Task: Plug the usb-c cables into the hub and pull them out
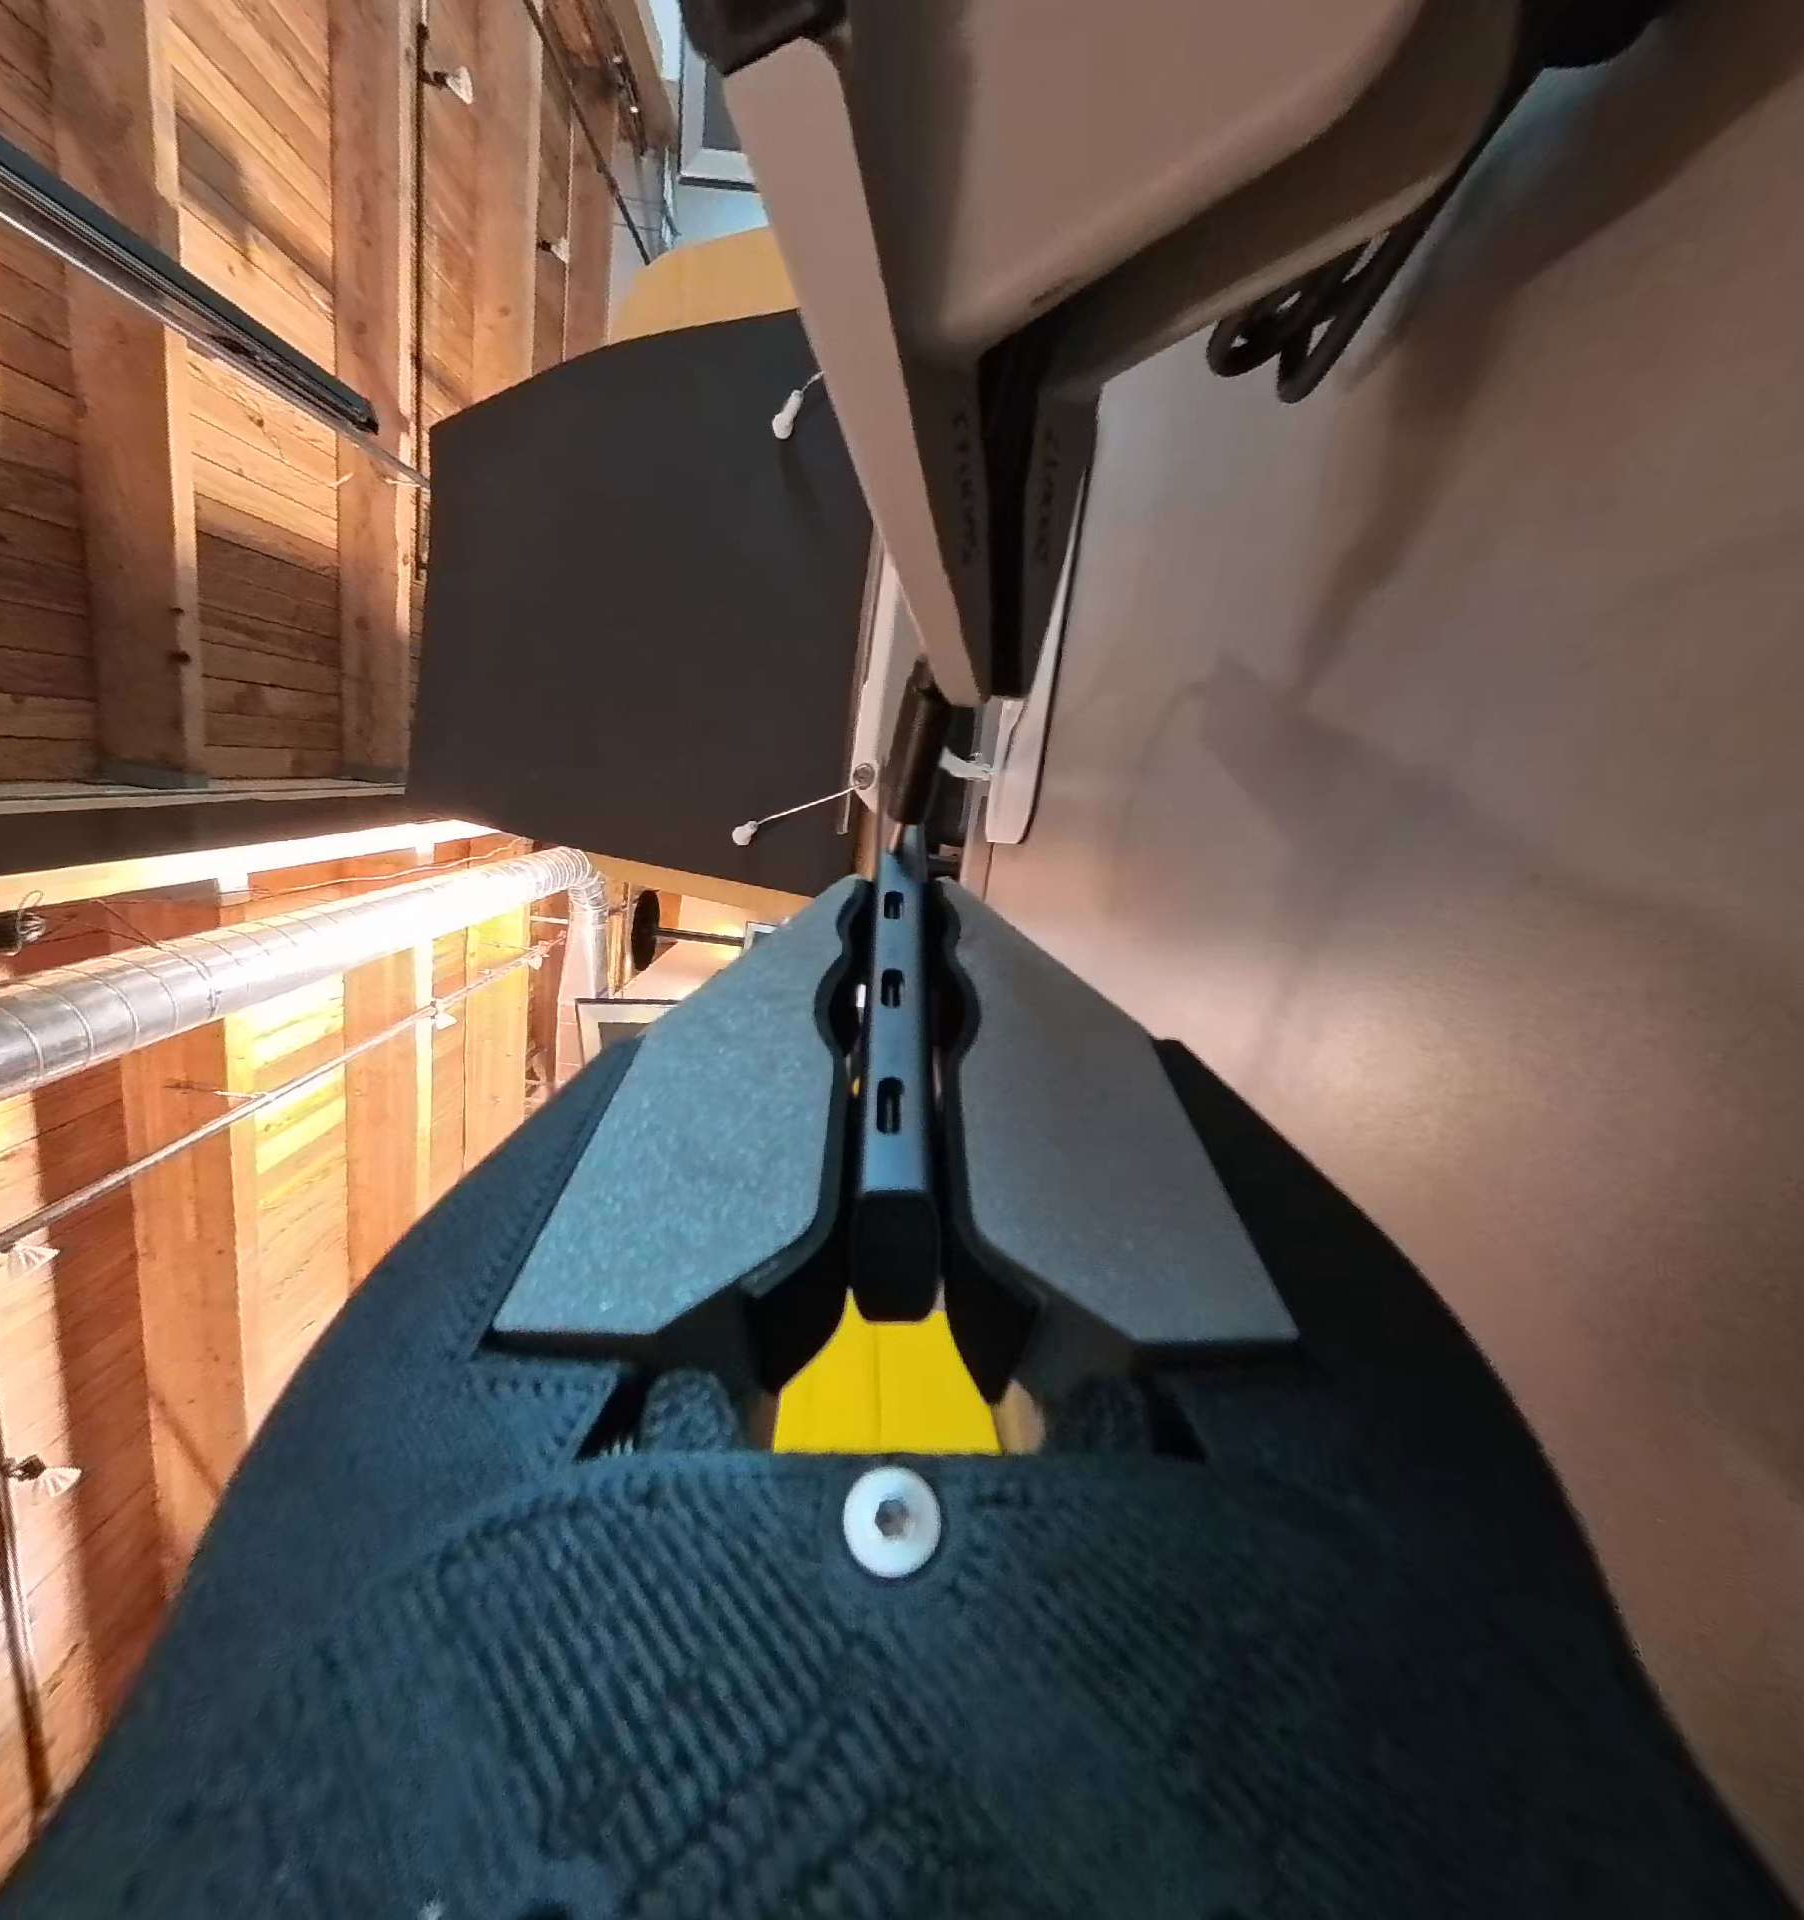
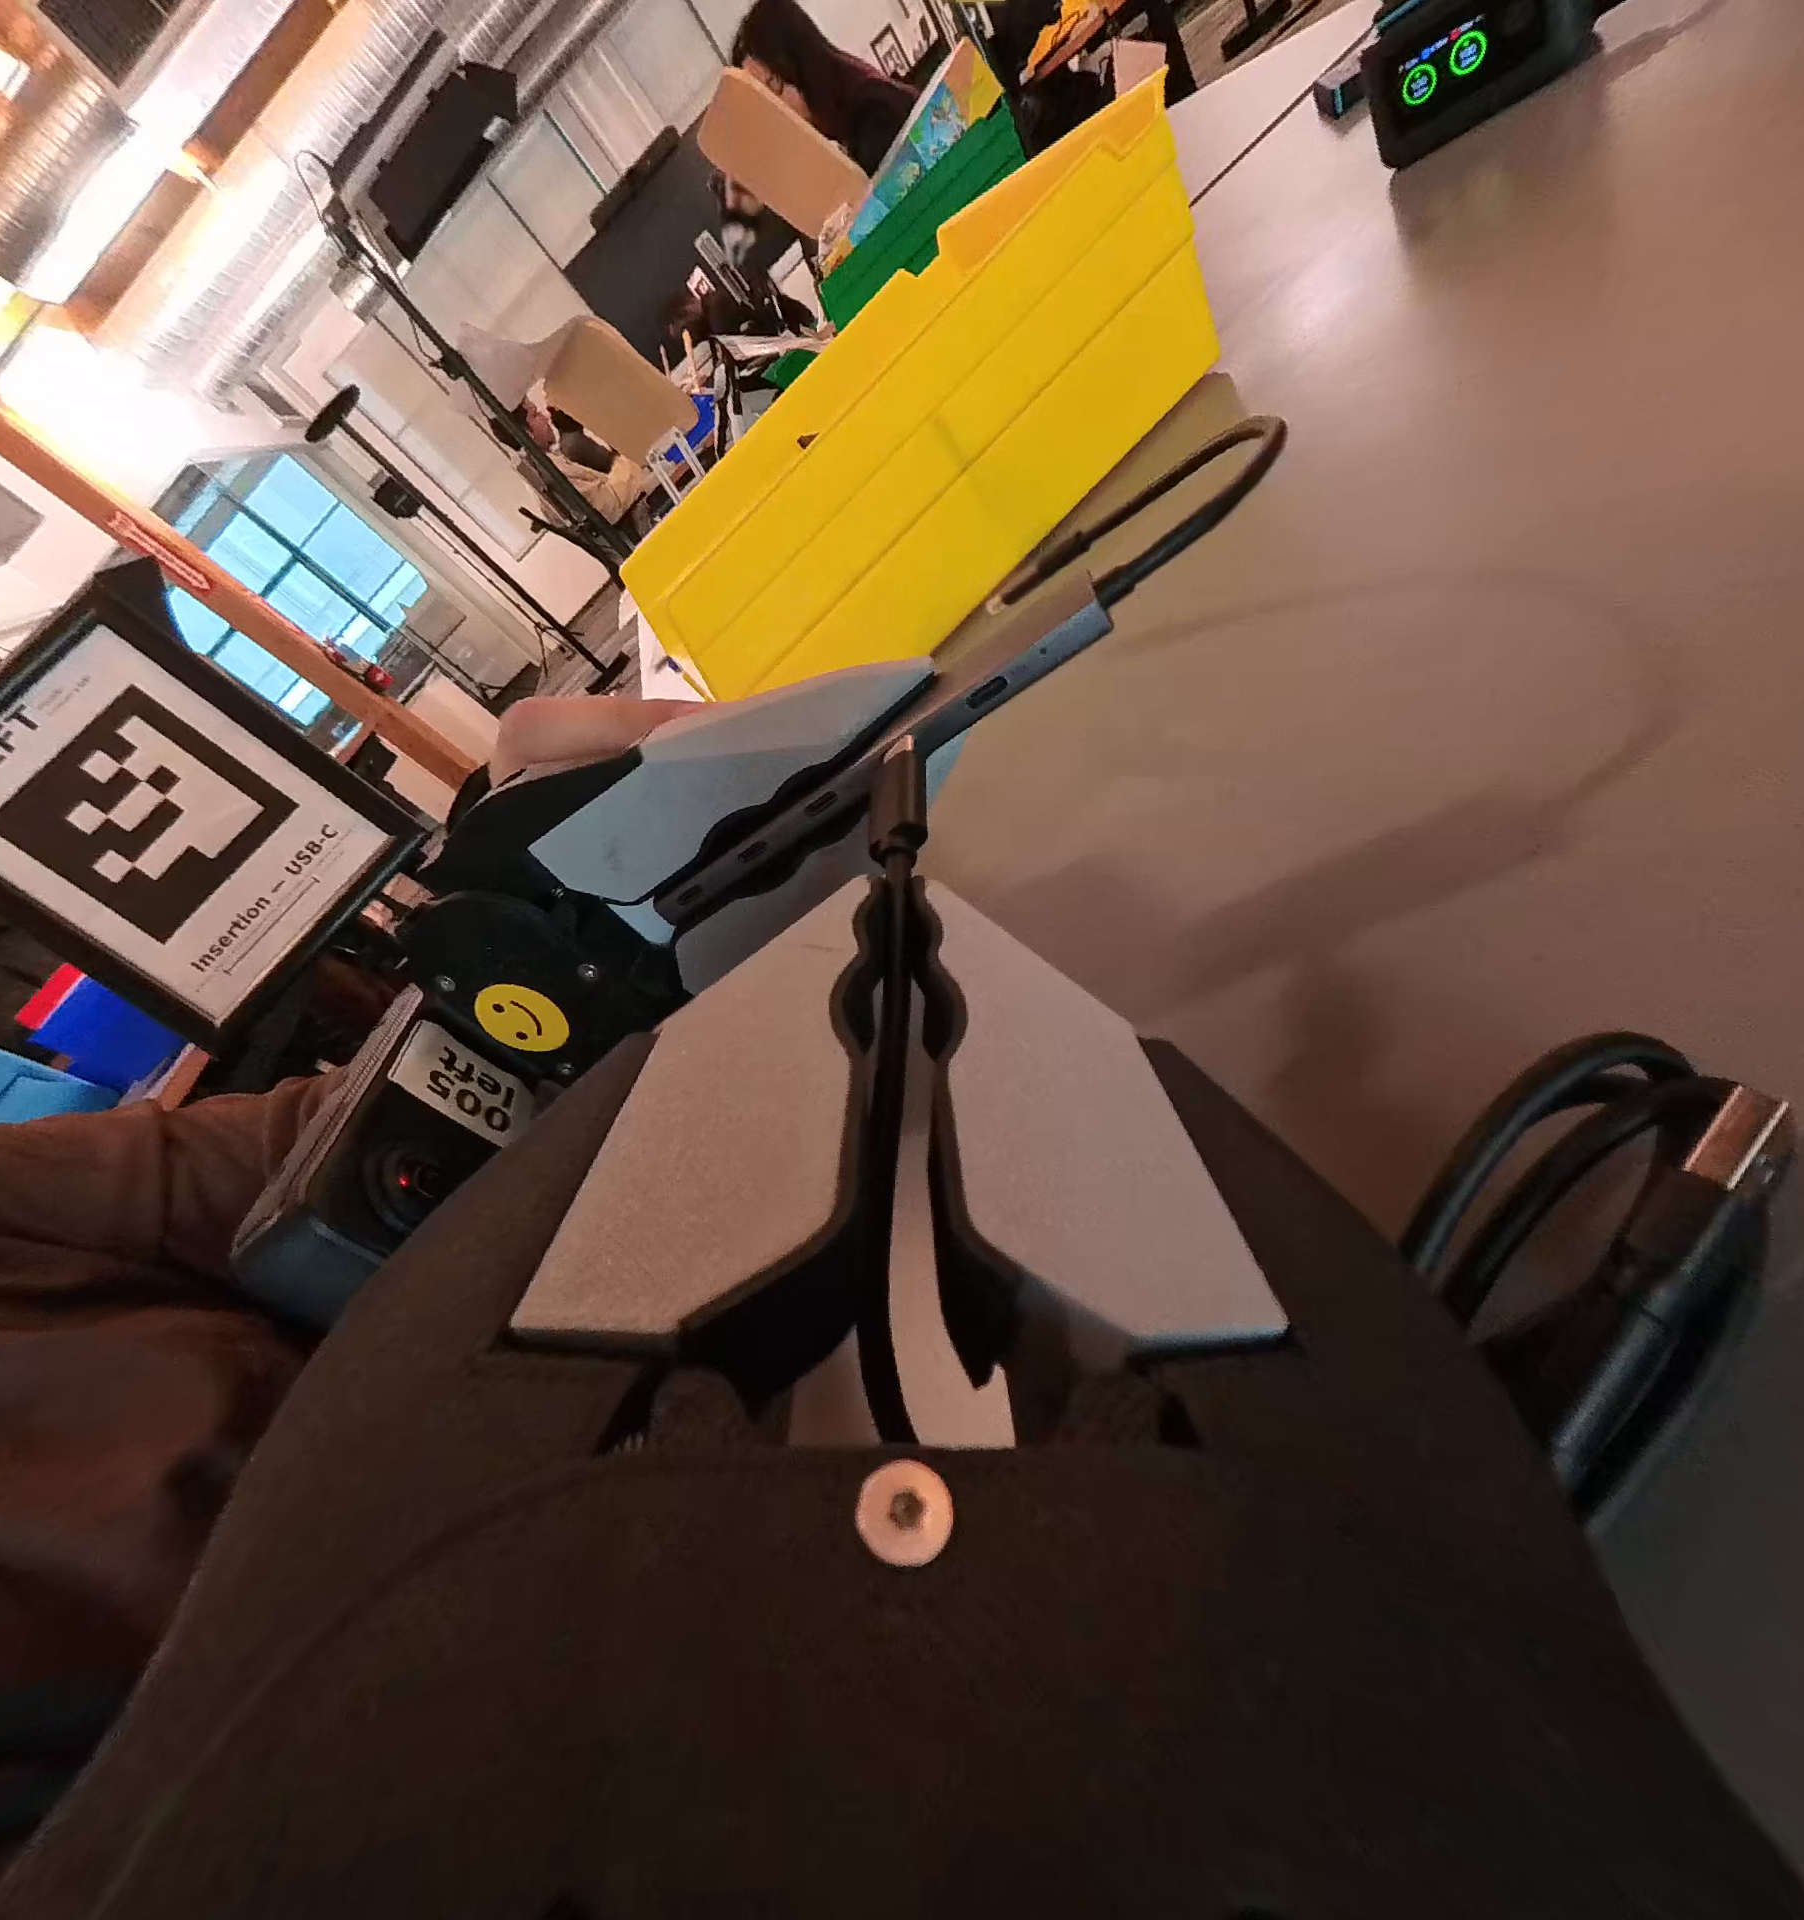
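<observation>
Start from the counter (image 2: 1500, 727): it lies broad and grey under both tools, and the hub is lifted off it, so you have no surface to brace against. Beyond stands a yellow bin (image 2: 929, 447), near the hub but apart from it, and a coil of spare black cable (image 2: 1604, 1164) rests on the counter at your right.

Your left hand-held gripper (image 1: 893, 1039) is closed flat on the USB-C hub (image 1: 896, 1060), which lies lengthwise between the pads with its row of ports facing the camera. Keep that clamp firm and the hub level; in my judgement any twist here will skew the port against the plug.

Your right hand-held gripper (image 2: 893, 935) is pinched on the black USB-C cable (image 2: 882, 1143) just behind the connector, with the cord running back between the pads. The USB-C plug (image 2: 900, 795) sticks out past the fingertips, its metal tip right at the hub (image 2: 877, 748) edge, beside one open port (image 2: 989, 689). Whether it is seated or only touching I cannot tell.

Line the plug's flat axis up with the slot, then push straight along the cord, not sideways. You hold the cord, not the plug body, so it may buckle; press gently.
</observation>
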A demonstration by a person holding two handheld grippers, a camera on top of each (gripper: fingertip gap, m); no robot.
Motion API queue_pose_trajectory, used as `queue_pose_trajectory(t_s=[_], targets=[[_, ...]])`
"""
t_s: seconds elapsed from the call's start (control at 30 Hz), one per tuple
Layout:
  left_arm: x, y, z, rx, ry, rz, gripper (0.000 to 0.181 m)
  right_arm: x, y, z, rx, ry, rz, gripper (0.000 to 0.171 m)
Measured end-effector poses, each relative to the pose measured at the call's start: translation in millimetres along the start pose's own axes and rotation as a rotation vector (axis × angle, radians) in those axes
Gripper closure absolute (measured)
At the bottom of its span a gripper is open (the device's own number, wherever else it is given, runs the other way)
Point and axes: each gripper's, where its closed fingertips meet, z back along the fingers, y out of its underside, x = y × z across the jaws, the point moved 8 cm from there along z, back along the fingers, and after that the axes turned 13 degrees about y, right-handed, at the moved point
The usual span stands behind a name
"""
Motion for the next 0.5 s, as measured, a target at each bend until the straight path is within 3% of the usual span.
queue_pose_trajectory(t_s=[0.5], targets=[[0.2,-1.3,0.0,-0.002,-0.013,-0.012,0.174,1.3,0.0,1.9,0.005,0.014,-0.01,0.171]])
